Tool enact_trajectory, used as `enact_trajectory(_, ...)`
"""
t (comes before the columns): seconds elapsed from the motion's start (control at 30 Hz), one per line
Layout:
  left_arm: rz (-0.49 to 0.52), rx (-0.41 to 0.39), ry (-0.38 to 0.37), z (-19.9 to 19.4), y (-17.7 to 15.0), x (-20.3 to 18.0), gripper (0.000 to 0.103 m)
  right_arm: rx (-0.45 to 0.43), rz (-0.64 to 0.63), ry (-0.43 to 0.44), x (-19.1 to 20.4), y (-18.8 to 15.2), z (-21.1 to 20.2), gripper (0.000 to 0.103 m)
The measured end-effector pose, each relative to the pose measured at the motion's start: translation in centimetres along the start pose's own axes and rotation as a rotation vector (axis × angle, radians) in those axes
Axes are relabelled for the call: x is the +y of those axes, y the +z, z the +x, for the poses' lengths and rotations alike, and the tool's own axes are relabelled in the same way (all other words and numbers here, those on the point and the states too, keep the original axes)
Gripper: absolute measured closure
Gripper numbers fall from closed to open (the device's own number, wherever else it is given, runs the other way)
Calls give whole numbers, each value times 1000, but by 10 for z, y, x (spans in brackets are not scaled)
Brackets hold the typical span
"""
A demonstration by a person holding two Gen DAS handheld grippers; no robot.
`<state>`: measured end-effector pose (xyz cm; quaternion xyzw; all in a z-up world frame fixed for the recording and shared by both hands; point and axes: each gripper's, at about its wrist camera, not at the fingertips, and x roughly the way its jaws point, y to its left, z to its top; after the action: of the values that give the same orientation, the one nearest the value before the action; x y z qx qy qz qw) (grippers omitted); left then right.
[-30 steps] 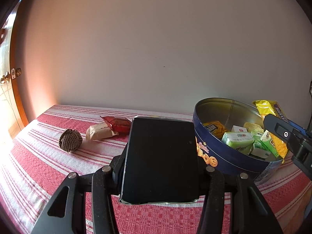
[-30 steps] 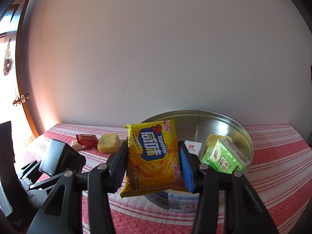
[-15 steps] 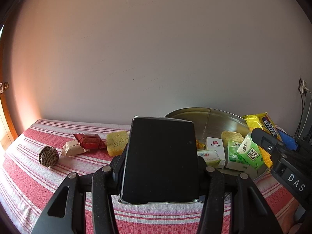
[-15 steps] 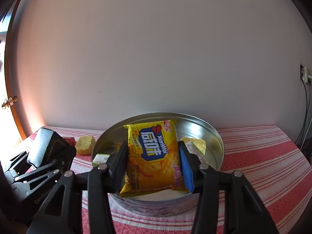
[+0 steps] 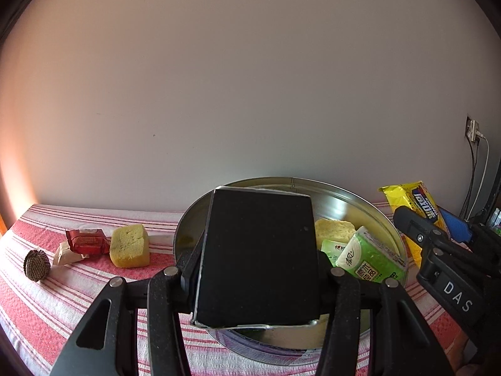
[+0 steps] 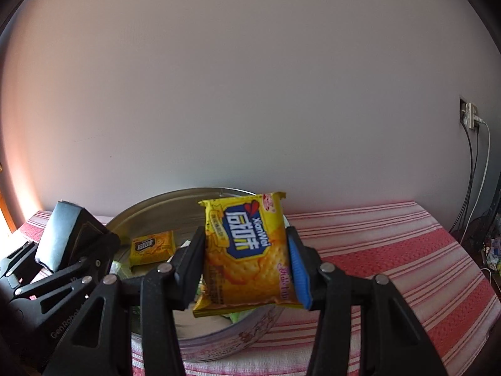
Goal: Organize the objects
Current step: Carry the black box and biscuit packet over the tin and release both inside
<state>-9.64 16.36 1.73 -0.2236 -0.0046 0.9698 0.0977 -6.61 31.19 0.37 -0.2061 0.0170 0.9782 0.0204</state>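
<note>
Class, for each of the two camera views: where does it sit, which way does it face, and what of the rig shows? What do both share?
Left wrist: rides the left gripper, facing the wall over the tin; its fingers clamp a black box.
Right wrist: rides the right gripper, facing the wall; its fingers clamp a cracker pack.
Shared: tin, box, pack, striped cloth, each other's gripper.
</note>
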Motion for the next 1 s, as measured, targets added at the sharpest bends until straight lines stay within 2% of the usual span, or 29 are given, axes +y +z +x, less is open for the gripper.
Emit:
enact_trajectory(0.3,14,14,-6,23,4,-13,50,30,-3,-50,-10,1,24,53)
enact_trajectory(0.63,38,14,3,41,6,-14,50,73,12,-50,-17,2,50,53)
enact_trajectory(0.8,48,13,32,40,6,-18,50,85,1,-39,-11,4,66,54)
enact_trajectory(1.0,44,65,66,58,3,-14,50,104,-22,-33,-5,4,82,54)
